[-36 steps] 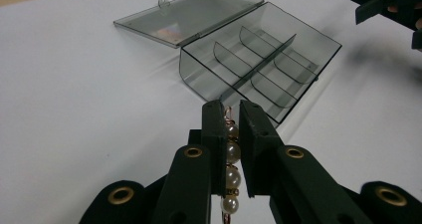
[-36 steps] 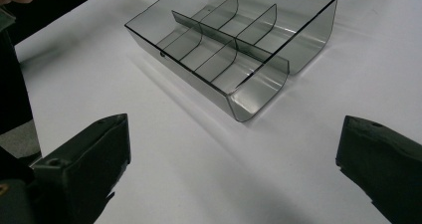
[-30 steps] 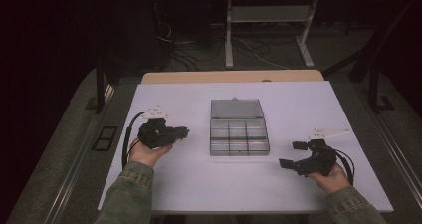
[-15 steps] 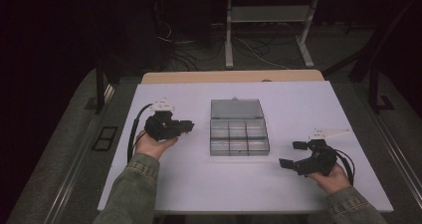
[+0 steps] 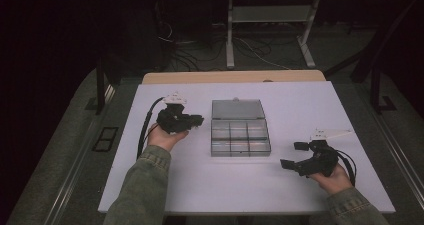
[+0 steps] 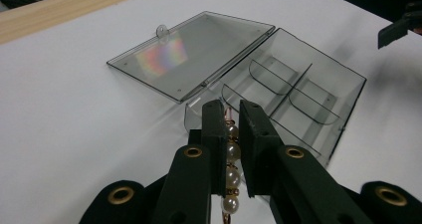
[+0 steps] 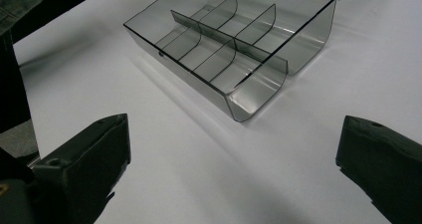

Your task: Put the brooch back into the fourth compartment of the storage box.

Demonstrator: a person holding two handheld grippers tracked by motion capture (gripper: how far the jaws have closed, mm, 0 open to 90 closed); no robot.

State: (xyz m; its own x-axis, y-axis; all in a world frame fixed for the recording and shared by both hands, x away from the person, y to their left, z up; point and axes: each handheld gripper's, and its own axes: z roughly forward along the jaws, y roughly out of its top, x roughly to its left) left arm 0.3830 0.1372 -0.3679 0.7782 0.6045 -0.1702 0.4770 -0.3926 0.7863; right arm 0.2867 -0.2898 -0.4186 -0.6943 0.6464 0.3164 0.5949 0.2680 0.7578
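Two grippers are over the white table [image 5: 250,185] in the high view. The left gripper [image 5: 196,119] is just beside the left wall of the clear box [image 5: 240,140], near the hinge, and its fingers point right at the box. The right gripper [image 5: 294,155] sits farther off, down by the box's right front corner. So the left hand is the nearer one. The lid [image 5: 237,109] lies flat on the table behind the box.

In the left gripper view, the left gripper [image 6: 233,115] has its fingers [image 6: 214,129] pinching a string of pearl beads [image 6: 232,157]. The string runs straight along the fingers, and its front end pokes out toward the box [image 6: 303,84]. The nearest pocket of the box is right in front of the tips and a little below. I think the beads should go forward over that wall and then drop in.

In the right gripper view, the right gripper [image 7: 234,149] has its fingers [image 7: 89,154] spread wide with nothing between them. The box [image 7: 259,92] stands ahead of them with all its pockets bare.
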